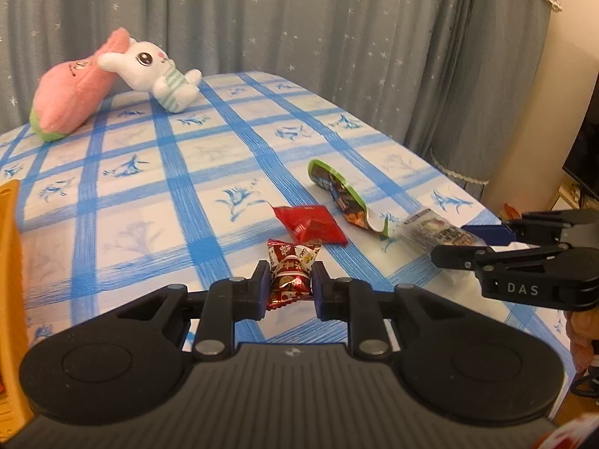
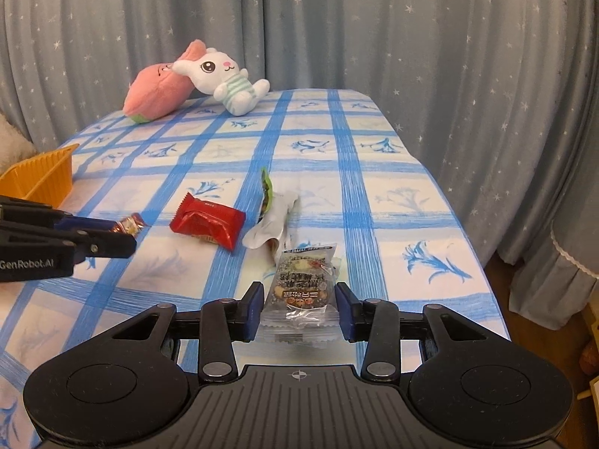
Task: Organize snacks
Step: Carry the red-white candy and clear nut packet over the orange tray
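Left wrist view: my left hand-held gripper point(image 1: 288, 286) is clamped on a small red-and-white candy packet point(image 1: 291, 275), above the blue-checked tabletop point(image 1: 179, 172). Right wrist view: my right hand-held gripper point(image 2: 298, 308) pinches a clear snack packet point(image 2: 301, 292) with dark print. A red packet point(image 1: 310, 223) and a green-edged wrapper point(image 1: 338, 196) lie on the cloth between them. An orange basket point(image 2: 41, 177) sits at the left edge.

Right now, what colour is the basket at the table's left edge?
Orange-yellow basket; the right wrist view shows it best.
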Available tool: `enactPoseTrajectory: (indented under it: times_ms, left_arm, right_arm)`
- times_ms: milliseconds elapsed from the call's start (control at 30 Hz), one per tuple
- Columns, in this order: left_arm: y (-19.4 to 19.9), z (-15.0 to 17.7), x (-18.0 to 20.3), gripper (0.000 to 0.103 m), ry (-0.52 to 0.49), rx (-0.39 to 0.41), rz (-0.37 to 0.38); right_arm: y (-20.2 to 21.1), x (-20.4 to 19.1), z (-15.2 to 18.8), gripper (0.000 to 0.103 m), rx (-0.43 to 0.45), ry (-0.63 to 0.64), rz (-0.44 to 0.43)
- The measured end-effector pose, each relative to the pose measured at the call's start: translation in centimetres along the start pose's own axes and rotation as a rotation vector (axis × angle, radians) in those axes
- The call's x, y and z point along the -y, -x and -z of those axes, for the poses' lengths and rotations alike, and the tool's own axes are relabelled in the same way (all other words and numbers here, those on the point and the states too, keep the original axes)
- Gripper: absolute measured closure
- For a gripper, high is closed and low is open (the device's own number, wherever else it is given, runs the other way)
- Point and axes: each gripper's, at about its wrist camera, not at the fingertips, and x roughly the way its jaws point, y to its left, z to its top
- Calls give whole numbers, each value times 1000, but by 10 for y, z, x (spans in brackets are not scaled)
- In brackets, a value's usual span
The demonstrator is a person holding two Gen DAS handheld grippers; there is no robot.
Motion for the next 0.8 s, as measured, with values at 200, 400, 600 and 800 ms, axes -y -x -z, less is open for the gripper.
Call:
enactPoseTrajectory:
  times_ms: [200,400,600,800]
  left_arm:
    - [26,-4,-17,82,32,37,-26]
    - [61,-5,-44,82,94,77,-67]
    - [98,-10,-72,82,138,128,-128]
    - [135,-6,-106,82,163,162,-213]
  right_arm:
    - [20,-13,-11,62,42,3,-13]
    - [39,-46,-38,62,104,35,-73]
    - [48,-91,-69,62,150,63,-159]
    - [48,-145,-98,62,178,109,-246]
